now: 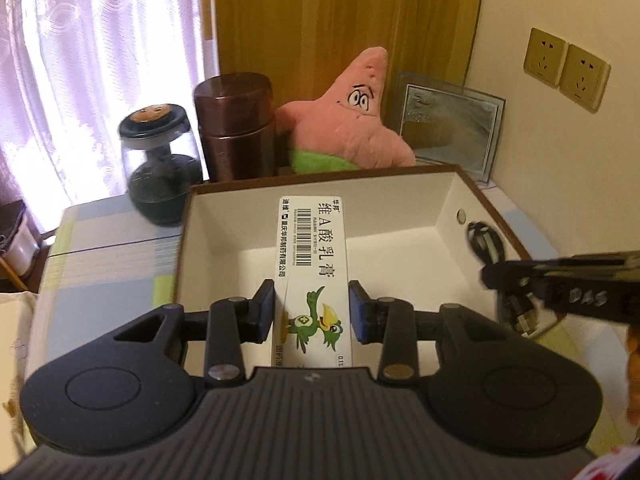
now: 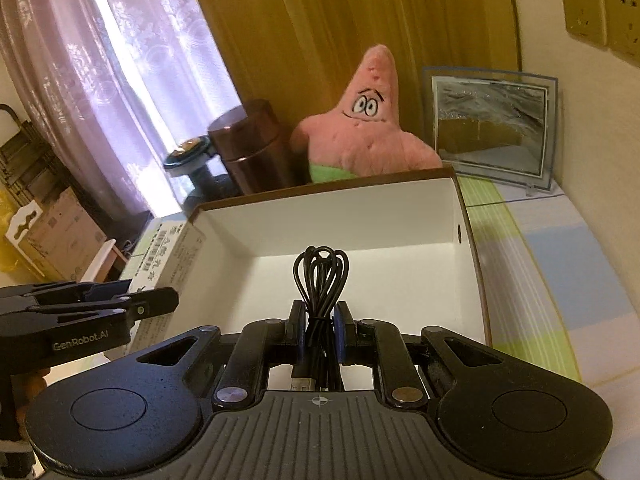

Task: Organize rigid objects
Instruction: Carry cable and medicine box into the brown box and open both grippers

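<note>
The left gripper holds a white ointment carton lengthwise between its fingers. The left pad touches the carton's edge; a slight gap seems to show at the right pad, so whether the grip is firm cannot be told. The carton bears a barcode, black Chinese lettering and a green cartoon bird, and it extends forward over the interior of the open box. Whether its far end rests on the box floor cannot be told.

The right gripper is closed on a coiled black USB cable. The cable loops stand upright above the fingers, and the USB plug hangs below them. The bundle sits over the near part of the open box, above its white floor.

The open box has white inner walls and a brown rim. It stands on a table covered with a cloth in pale blue, green and white blocks. In the left wrist view, the right gripper enters over the box's right wall. In the right wrist view, the left gripper and carton sit at the box's left wall.

Behind the far wall of the box stand, from left to right, a dark glass jar, a copper-brown flask, a pink starfish plush and a glass picture frame. Two wall sockets sit above the frame, on the right wall.
</note>
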Tool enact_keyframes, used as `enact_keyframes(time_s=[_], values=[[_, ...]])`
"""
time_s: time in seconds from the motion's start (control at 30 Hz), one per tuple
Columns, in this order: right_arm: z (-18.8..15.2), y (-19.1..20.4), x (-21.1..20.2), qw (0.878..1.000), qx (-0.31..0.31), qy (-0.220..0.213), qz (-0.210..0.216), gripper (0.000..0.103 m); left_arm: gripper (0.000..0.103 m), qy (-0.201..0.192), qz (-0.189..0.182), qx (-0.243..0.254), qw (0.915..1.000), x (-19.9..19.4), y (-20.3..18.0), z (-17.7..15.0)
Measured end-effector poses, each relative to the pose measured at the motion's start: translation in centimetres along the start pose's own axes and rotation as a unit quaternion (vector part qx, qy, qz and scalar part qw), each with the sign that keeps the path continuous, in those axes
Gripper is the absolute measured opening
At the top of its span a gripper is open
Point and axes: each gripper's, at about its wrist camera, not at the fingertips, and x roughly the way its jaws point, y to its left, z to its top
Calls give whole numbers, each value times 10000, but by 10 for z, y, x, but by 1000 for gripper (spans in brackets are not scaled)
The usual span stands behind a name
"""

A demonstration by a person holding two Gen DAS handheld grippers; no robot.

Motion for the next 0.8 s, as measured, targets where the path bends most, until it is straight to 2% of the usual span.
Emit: enact_keyframes(time_s=[0.33, 0.63, 0.7, 0.8], values=[[3, -26, 57, 9987, 167, 411, -234, 11, 34, 444, -50, -92, 9990, 63, -10, 2], [0, -34, 75, 9979, 225, 555, -258, 11, 34, 787, -107, -96, 9968, 99, -19, -2], [0, -35, 77, 9977, 243, 582, -264, 11, 42, 864, -131, -125, 9961, 103, -19, -3], [-1, -38, 78, 9973, 301, 608, -268, 11, 47, 903, -122, -73, 9958, 106, -18, -4]])
